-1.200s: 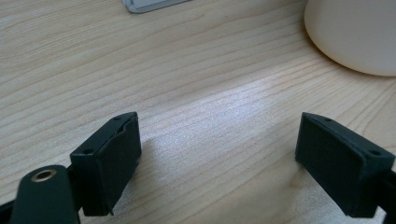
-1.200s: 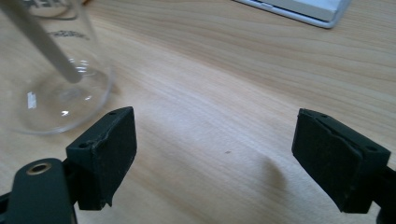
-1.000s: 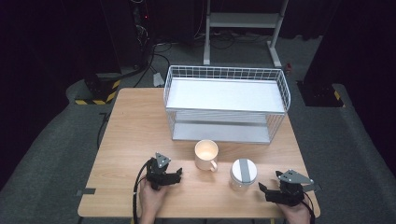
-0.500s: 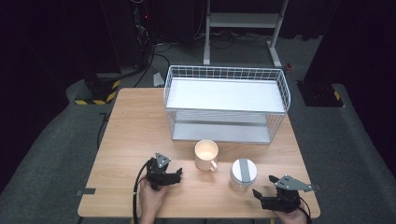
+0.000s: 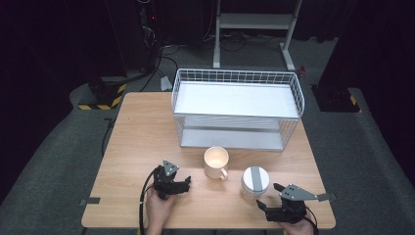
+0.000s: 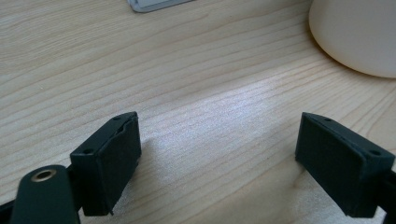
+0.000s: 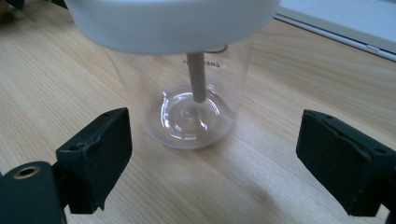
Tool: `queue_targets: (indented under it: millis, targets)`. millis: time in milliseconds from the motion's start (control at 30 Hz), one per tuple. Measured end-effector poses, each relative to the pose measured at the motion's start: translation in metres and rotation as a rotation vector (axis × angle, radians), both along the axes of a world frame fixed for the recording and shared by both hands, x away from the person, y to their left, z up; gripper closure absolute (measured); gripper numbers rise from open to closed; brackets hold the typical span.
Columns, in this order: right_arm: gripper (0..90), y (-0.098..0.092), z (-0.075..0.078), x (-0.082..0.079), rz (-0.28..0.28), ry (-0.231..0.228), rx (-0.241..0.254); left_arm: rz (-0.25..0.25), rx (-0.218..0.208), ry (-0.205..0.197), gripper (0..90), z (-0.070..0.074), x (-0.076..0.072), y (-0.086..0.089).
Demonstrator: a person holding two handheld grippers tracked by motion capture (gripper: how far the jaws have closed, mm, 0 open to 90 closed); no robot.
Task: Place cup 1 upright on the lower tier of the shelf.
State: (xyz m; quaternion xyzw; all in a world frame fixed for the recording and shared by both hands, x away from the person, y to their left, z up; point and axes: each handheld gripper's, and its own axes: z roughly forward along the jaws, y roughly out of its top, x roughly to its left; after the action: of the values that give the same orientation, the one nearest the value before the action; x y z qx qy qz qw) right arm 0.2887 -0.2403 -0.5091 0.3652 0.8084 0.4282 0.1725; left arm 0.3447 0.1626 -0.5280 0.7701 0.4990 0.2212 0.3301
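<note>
Two spread jaws of the right gripper (image 7: 212, 161), just opened wider, face the clear lidded plastic jar (image 7: 187, 79); best approach: centre it low, squeeze gently.

Overhead light falls brightly on the wooden surface (image 5: 147, 142) while the floor around it sinks into near darkness. The high view is soft and grainy. In the left gripper view, a pale glare streaks the wood grain. The jar's white lid (image 7: 173, 18) is blurred up close.
</note>
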Motion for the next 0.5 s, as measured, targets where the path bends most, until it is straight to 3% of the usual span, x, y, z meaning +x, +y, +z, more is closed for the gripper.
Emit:
queue_targets:
  millis: [500]
  targets:
    - [10.0, 0.018, 0.004, 0.01, 0.027, -0.011, 0.034, 0.0, 0.0, 0.0, 14.6, 0.0, 0.0, 0.0]
